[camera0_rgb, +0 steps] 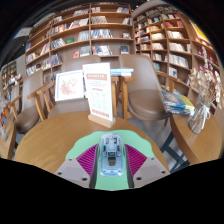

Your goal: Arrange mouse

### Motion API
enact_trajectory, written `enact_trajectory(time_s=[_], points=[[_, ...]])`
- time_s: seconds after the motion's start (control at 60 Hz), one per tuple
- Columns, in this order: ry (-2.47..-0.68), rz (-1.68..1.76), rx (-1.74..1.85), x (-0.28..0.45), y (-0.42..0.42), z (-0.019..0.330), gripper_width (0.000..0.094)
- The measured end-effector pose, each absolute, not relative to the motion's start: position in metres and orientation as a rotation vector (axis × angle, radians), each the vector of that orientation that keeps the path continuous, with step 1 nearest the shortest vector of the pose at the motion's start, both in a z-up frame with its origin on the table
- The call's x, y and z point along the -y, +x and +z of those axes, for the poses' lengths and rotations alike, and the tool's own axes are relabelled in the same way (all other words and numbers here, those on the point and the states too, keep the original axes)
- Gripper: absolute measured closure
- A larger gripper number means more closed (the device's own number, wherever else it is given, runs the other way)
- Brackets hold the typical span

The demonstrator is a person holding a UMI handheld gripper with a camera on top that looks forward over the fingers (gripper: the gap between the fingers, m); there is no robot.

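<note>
Bookshelves line the wall far beyond the claw. A wooden table lies under it. The claw is narrowed, both pink pads pressing the white mouse held between them.

standing sign, book spines, nothing legible

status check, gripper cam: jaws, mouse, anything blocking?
Gripper jaws set around a small white-grey object, likely the mouse; contact unclear. Mouse over the round wooden table. Standing sign beyond, not blocking.
</note>
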State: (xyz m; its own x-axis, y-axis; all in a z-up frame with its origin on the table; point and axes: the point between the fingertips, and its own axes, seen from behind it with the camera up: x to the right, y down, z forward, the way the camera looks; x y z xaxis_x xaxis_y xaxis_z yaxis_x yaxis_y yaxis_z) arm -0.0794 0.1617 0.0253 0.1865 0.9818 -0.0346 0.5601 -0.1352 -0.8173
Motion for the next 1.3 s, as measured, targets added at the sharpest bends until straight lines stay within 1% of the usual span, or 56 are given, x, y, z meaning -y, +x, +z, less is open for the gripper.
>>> enact_trajectory(time_s=[0.033, 0.117, 0.2, 0.233, 0.283, 0.317, 0.367, 0.533, 0.667, 0.817, 0.95, 1.117, 1.3], points=[[-1.792, 0.779, 1.459, -0.165, -0.08, 0.011, 0.0508], [-1.82, 0.773, 1.466, -0.17, -0.079, -0.01, 0.0482], [-1.787, 0.799, 1.465, -0.168, -0.08, -0.009, 0.0425], [-1.794, 0.794, 1.468, -0.167, -0.077, -0.01, 0.0335], [-1.809, 0.78, 1.459, -0.169, -0.07, -0.007, 0.0139], [-1.803, 0.778, 1.45, -0.17, -0.067, 0.0, 0.0069], [-1.79, 0.773, 1.434, -0.169, -0.055, 0.015, 0.0097], [-1.712, 0.801, 1.413, -0.144, 0.02, 0.085, 0.0088], [-1.673, 0.794, 1.453, -0.116, 0.108, 0.116, 0.0088], [-1.643, 0.808, 1.481, -0.085, 0.185, 0.125, 0.0078], [-1.619, 0.792, 1.506, -0.07, 0.231, 0.119, 0.008], [-1.601, 0.766, 1.548, -0.063, 0.251, 0.107, 0.008], [-1.548, 0.779, 1.508, -0.061, 0.251, 0.128, 0.008]])
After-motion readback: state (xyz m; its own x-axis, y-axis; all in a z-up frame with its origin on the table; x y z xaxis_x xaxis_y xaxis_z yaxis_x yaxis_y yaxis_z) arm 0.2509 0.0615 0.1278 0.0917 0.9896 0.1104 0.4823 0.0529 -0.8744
